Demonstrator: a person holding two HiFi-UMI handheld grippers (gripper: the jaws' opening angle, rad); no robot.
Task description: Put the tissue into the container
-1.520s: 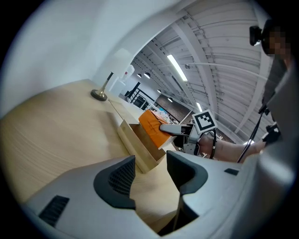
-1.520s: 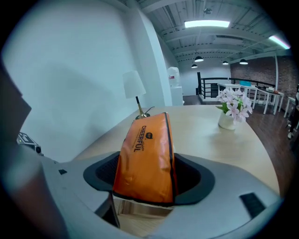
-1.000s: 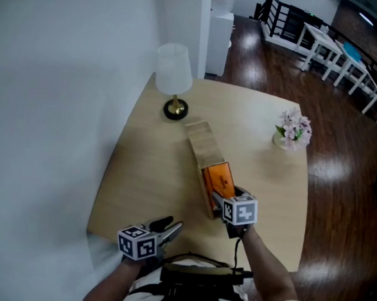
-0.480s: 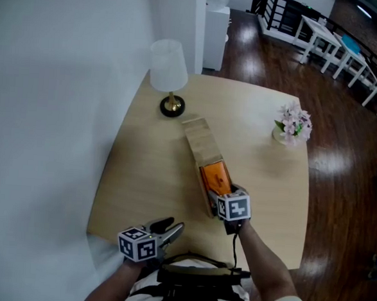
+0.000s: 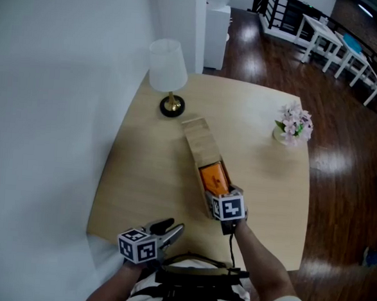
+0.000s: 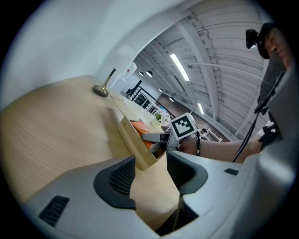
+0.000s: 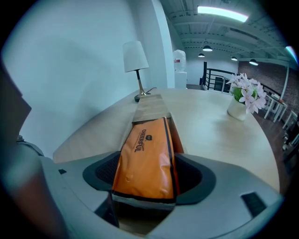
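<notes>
An orange tissue pack [image 5: 213, 176] lies lengthwise in the near end of a long, open wooden container [image 5: 197, 139] in the middle of the table. My right gripper [image 5: 219, 195] is at the container's near end, its jaws on both sides of the pack [image 7: 147, 154] and pressing on it. The container's far part [image 7: 152, 108] is covered by a wooden lid. My left gripper [image 5: 171, 228] hovers at the table's front edge, open, with nothing between its fingers [image 6: 117, 175]. From the left gripper view the container [image 6: 133, 145] and the right gripper [image 6: 161, 138] are seen side on.
A white-shaded lamp [image 5: 168, 68] stands at the table's back left, just beyond the container. A small vase of pink flowers [image 5: 294, 126] sits at the back right. The light wooden table [image 5: 142, 169] meets a white wall on the left. Dark floor lies to the right.
My right gripper has shifted slightly to the left at the container's near end, still holding the pack. The left gripper has stayed in place.
</notes>
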